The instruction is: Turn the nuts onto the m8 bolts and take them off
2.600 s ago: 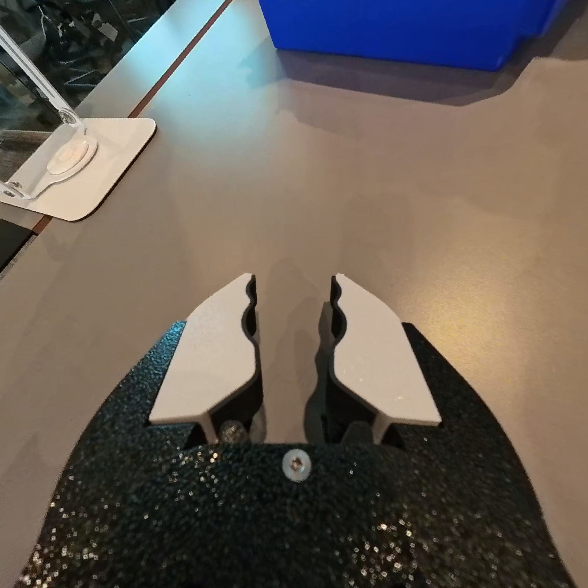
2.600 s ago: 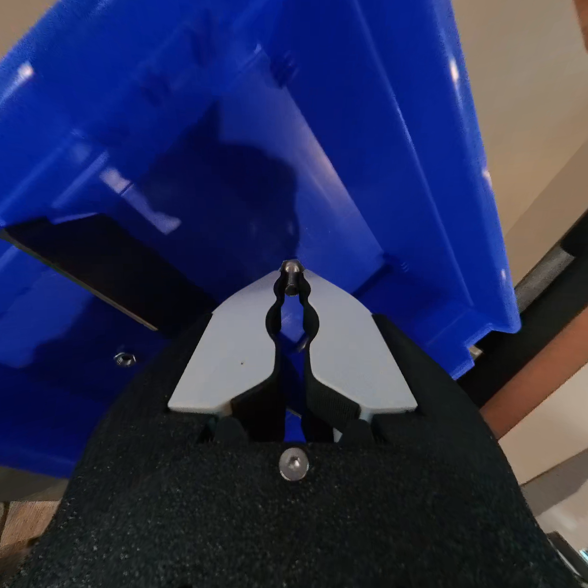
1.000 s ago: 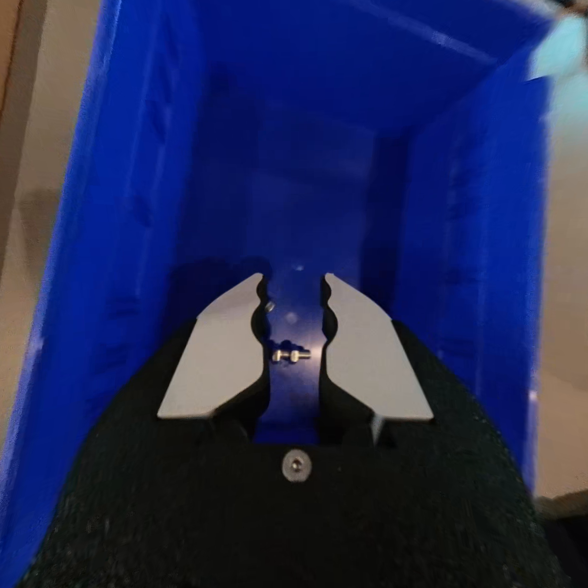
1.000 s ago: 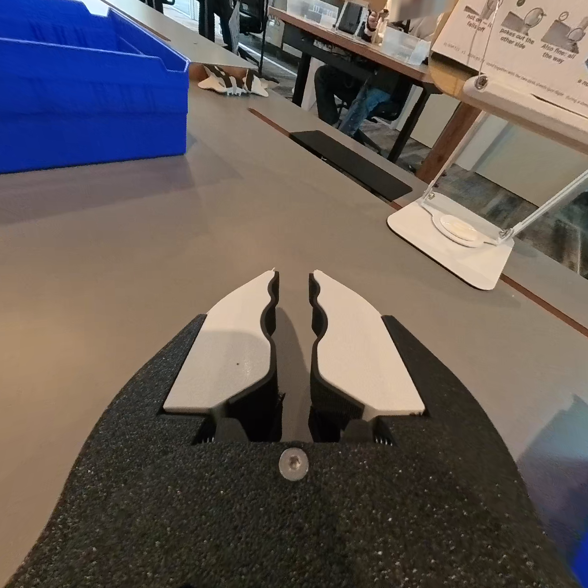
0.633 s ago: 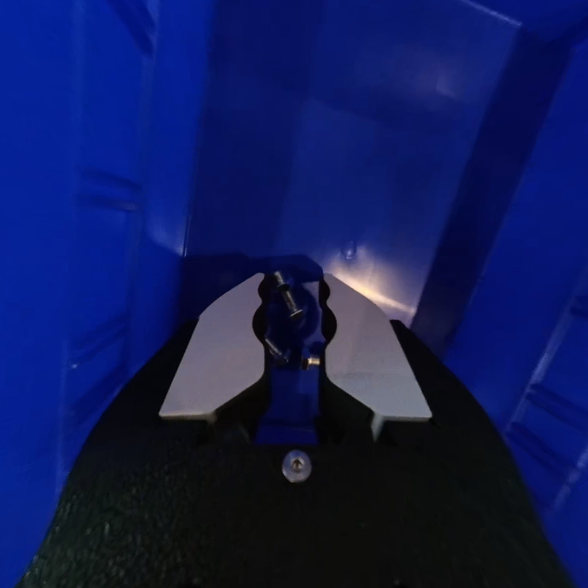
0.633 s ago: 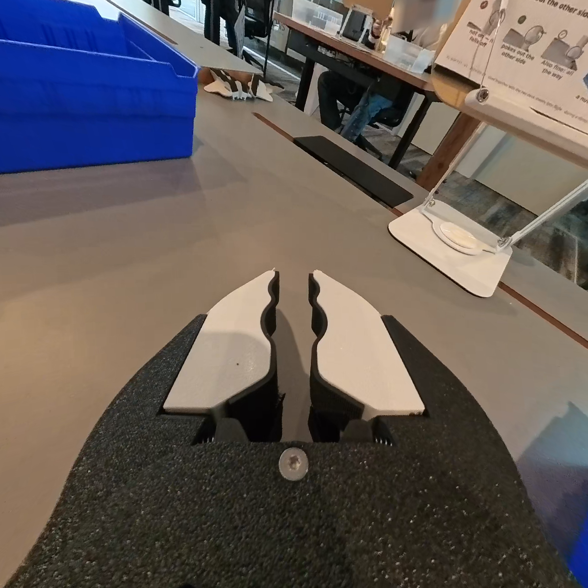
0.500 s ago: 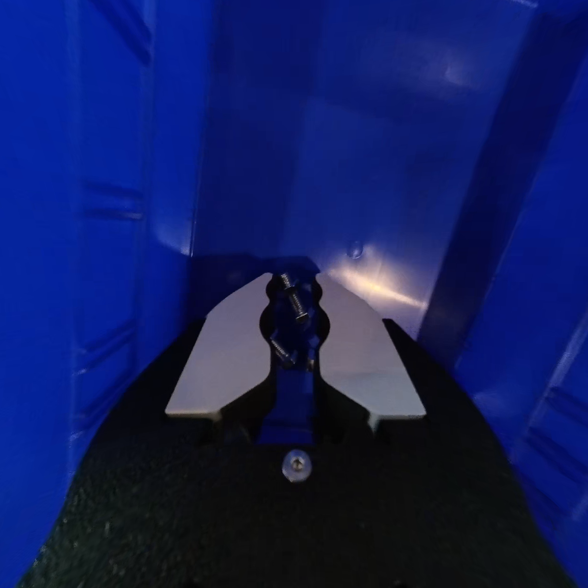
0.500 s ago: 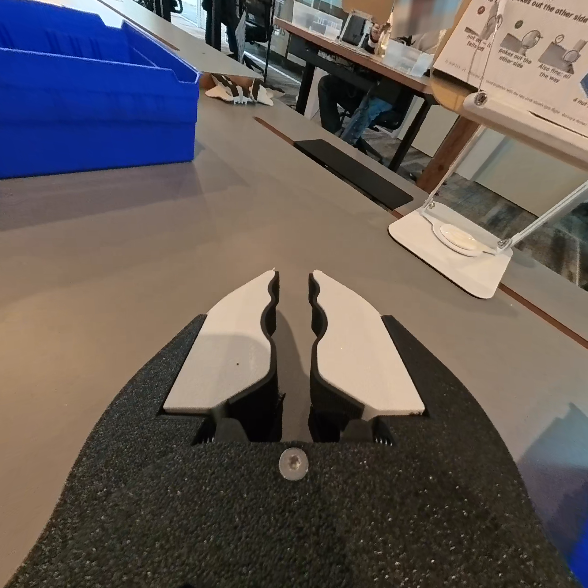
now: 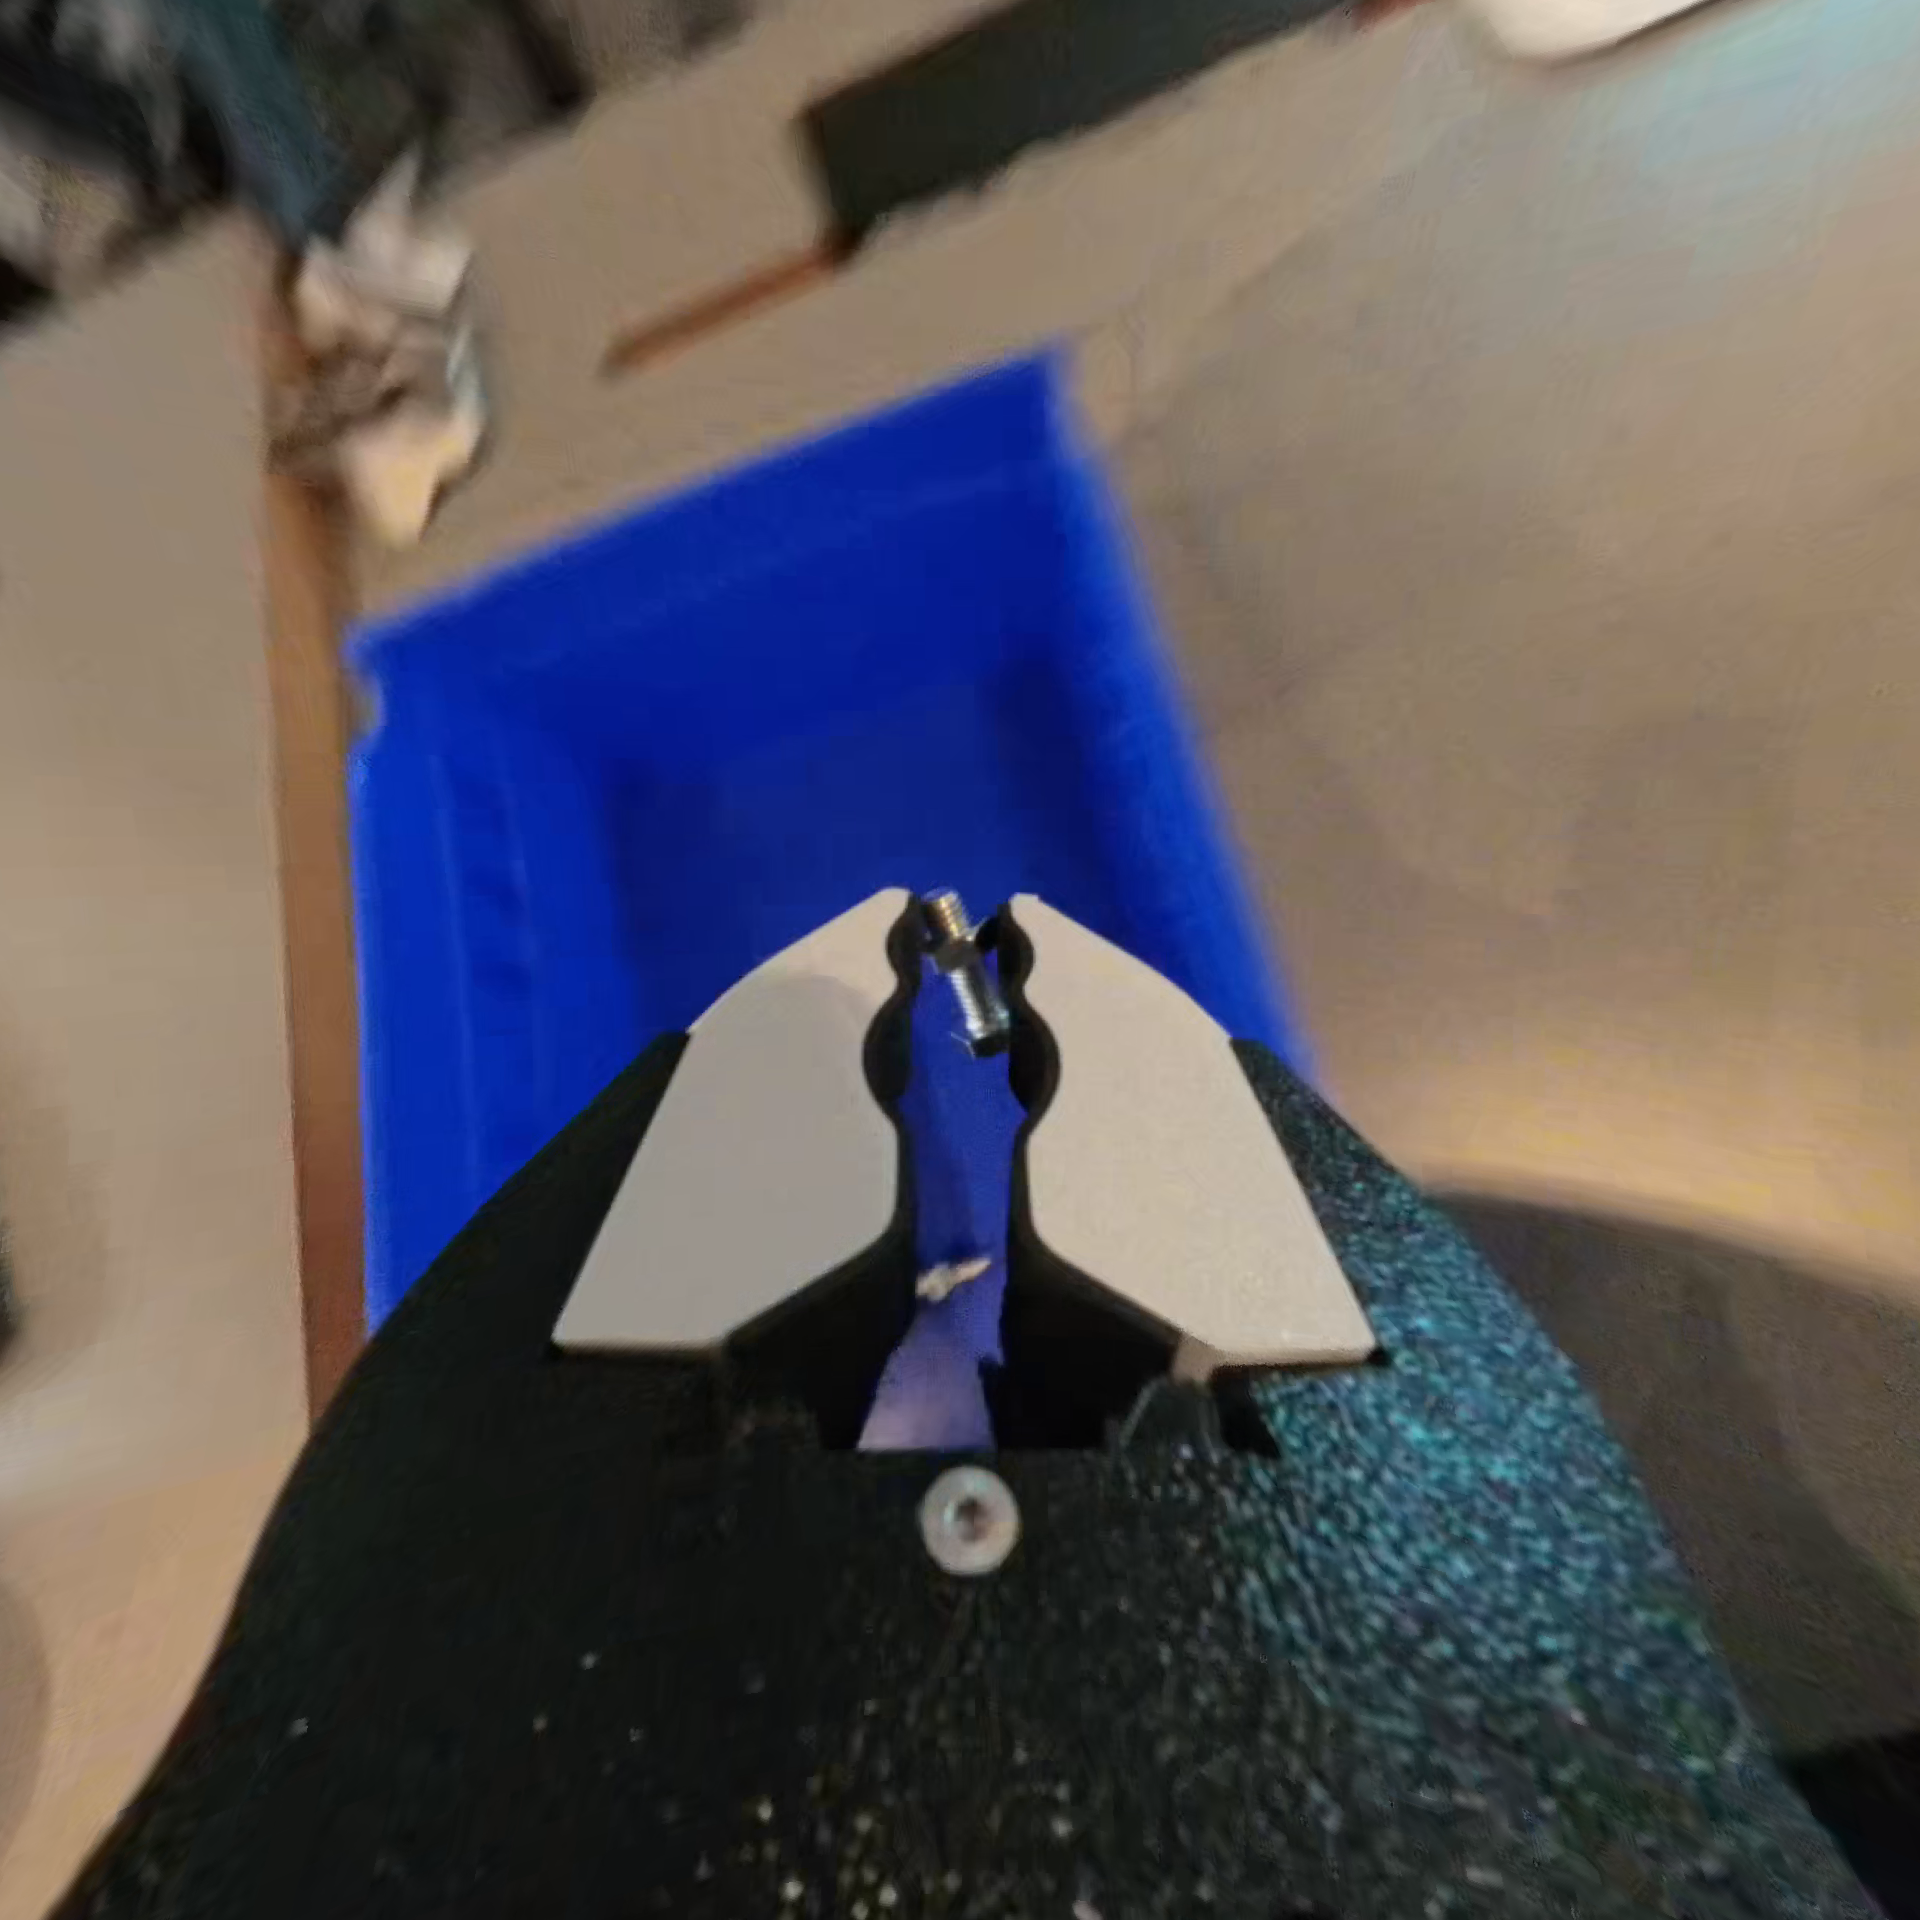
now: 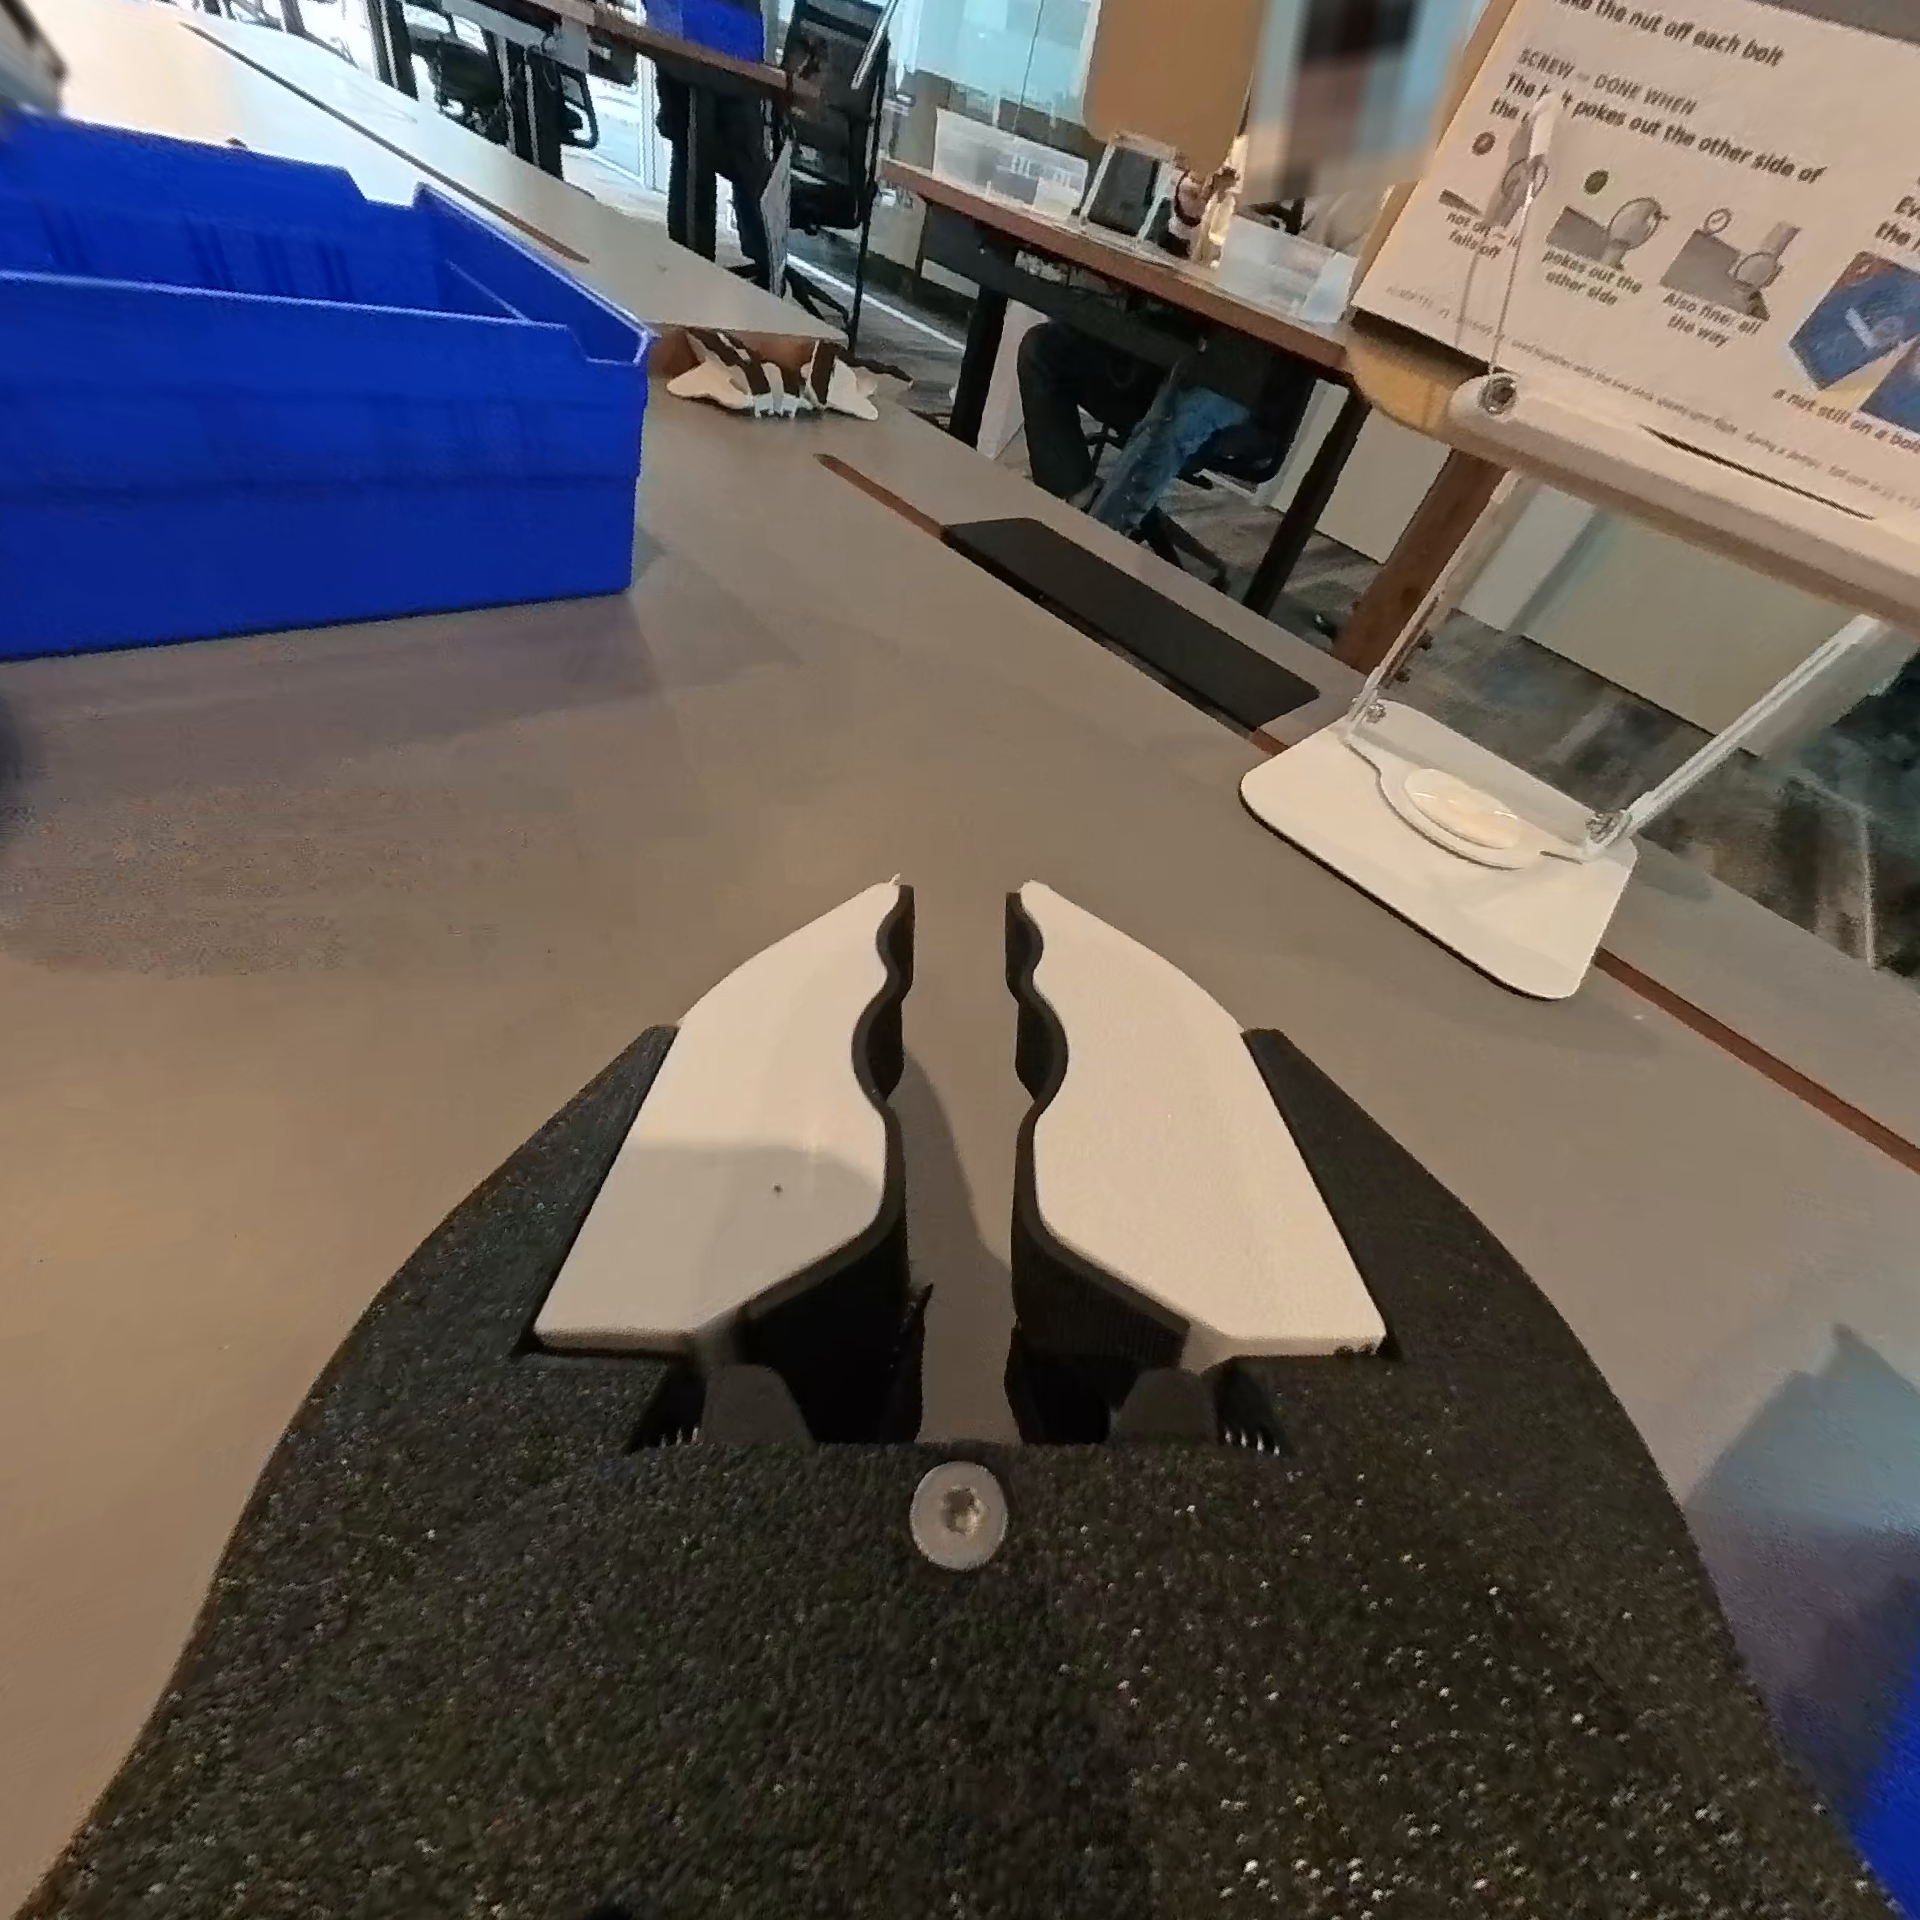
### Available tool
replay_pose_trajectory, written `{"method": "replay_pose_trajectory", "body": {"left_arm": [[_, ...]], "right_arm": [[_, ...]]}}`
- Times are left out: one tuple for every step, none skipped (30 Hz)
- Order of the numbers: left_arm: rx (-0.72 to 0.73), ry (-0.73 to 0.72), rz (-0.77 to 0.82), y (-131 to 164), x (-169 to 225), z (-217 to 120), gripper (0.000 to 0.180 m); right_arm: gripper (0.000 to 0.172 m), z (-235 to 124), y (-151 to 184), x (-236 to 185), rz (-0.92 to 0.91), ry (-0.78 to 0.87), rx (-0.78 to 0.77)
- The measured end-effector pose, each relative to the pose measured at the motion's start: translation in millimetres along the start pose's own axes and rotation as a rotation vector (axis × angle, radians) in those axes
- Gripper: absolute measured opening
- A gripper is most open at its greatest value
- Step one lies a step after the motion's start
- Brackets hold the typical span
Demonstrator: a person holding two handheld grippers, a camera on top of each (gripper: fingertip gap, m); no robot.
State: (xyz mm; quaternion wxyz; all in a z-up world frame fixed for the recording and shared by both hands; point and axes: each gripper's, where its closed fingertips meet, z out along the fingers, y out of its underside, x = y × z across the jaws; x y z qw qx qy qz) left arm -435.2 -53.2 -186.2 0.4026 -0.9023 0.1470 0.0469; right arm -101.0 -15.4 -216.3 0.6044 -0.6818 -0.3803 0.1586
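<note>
While the left gripper point(image 9: 958, 914) pinches a small silver bolt point(image 9: 964, 975) at its very tips above the blue bin point(image 9: 790, 748), the right gripper point(image 10: 958, 904) waits part-open and empty over the grey table point(image 10: 416, 935). I judge the task is at its beginning: no nut is threaded yet. Another loose piece point(image 9: 948, 1276) lies in the bin. Farther off stands a white sign base point(image 10: 1455, 852), not in the way.

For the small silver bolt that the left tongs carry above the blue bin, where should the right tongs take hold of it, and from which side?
Probably the free threaded end of the small silver bolt, approached from the far side, opposite the left tongs. Those grip it near mid-length, where a nut seems to sit; the bolt lies tilted, its head back between the fingers and hard to reach. The right tongs are open and hold nothing above the grey table.
</note>
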Motion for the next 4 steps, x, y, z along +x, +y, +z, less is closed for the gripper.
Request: {"method": "replay_pose_trajectory", "body": {"left_arm": [[0.060,0.069,0.082,-20.3,25.3,-9.1,0.013],[0.103,0.137,0.166,-36.4,52.7,-15.7,0.013],[0.127,0.204,0.244,-47.7,81.1,-18.5,0.013],[0.124,0.284,0.326,-52.3,111.2,-17.0,0.013]], "right_arm": [[0.016,0.0,0.3,0.6,0.005,0.000,0.003],[0.016,0.3,1.3,1.4,0.011,0.000,0.002],[0.016,0.6,2.7,2.9,0.017,0.004,0.001],[0.016,0.9,4.2,4.6,0.022,0.008,0.001]]}}
